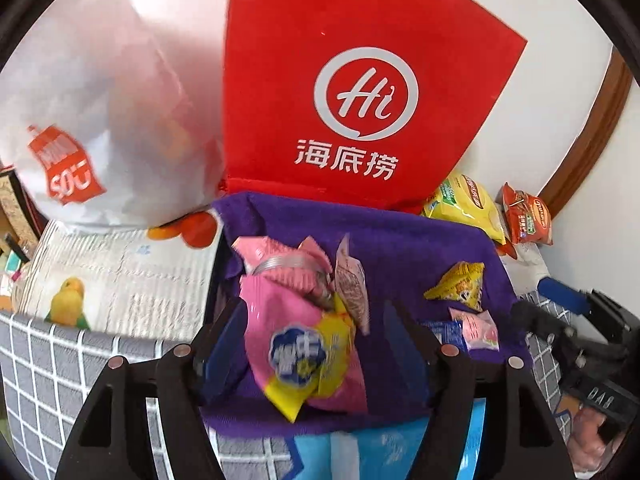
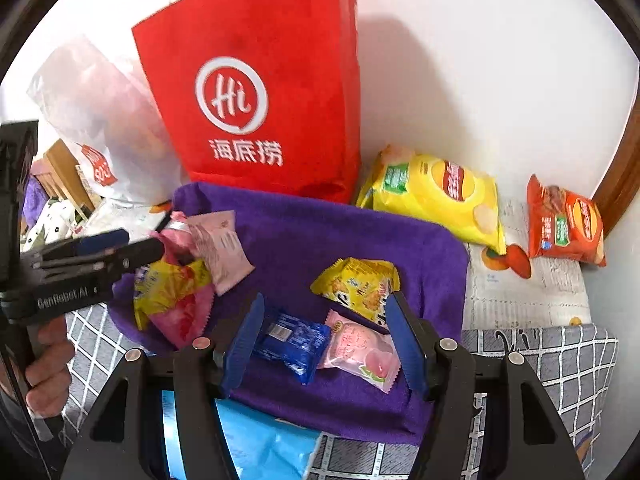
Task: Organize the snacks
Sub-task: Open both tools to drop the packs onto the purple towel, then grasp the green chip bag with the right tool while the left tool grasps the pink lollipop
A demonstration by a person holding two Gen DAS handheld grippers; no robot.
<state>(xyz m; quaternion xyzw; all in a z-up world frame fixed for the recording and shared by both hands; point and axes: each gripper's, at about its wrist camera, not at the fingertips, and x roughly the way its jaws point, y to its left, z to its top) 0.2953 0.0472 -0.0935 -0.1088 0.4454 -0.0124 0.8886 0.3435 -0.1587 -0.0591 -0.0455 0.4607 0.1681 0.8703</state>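
Beyond both grippers stands a red bag [image 2: 256,92] marked "Hi" and "海底捞". The left gripper [image 1: 320,344] is parted around a pink-and-yellow packet [image 1: 308,356]. The right gripper [image 2: 328,340], parted, frames a blue wrapper [image 2: 292,340] and a pink peach sweet [image 2: 360,352] on a purple towel [image 2: 320,232].

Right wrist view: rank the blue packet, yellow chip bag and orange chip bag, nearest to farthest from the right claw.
1. Blue packet, between the right claw's fingers, on the purple towel.
2. Yellow chip bag, right of the red bag.
3. Orange chip bag, far right.
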